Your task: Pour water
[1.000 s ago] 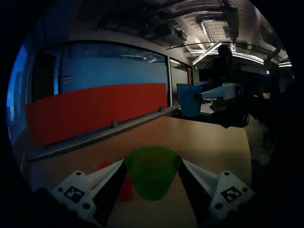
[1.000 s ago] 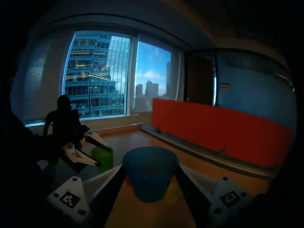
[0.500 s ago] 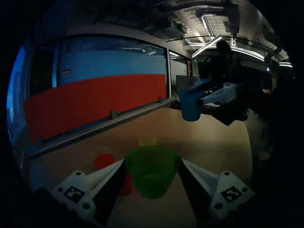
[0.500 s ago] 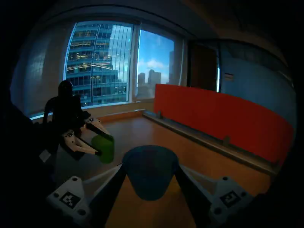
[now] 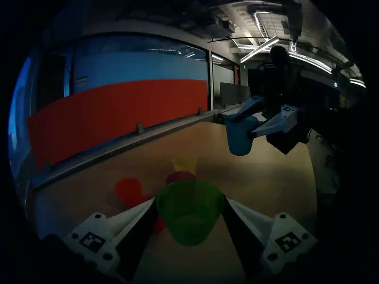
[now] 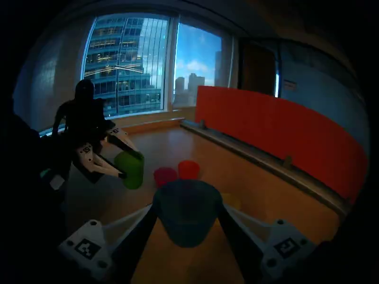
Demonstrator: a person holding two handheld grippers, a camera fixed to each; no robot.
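Left gripper [image 5: 189, 204] clamped on green cup [image 5: 189, 222], held over the table [image 6: 270, 208]. Right gripper [image 6: 187, 206] clamped on blue cup [image 6: 187, 220], also held up, well apart from the green one. Red cup [image 6: 188, 169], magenta cup [image 6: 164, 175] and yellow cup [image 5: 184, 164] stand close together on the table. Can't tell whether either held cup has water.

A red cup [image 6: 188, 169], a pink cup [image 6: 165, 175] and a yellow cup [image 5: 184, 164] stand bunched mid-way along the table [image 5: 270, 184], between the held green cup [image 5: 190, 217] and blue cup [image 5: 238, 137]. Open tabletop runs round them. The orange panel [image 5: 118, 113] and its rail [image 5: 142, 139] wall off one long edge.
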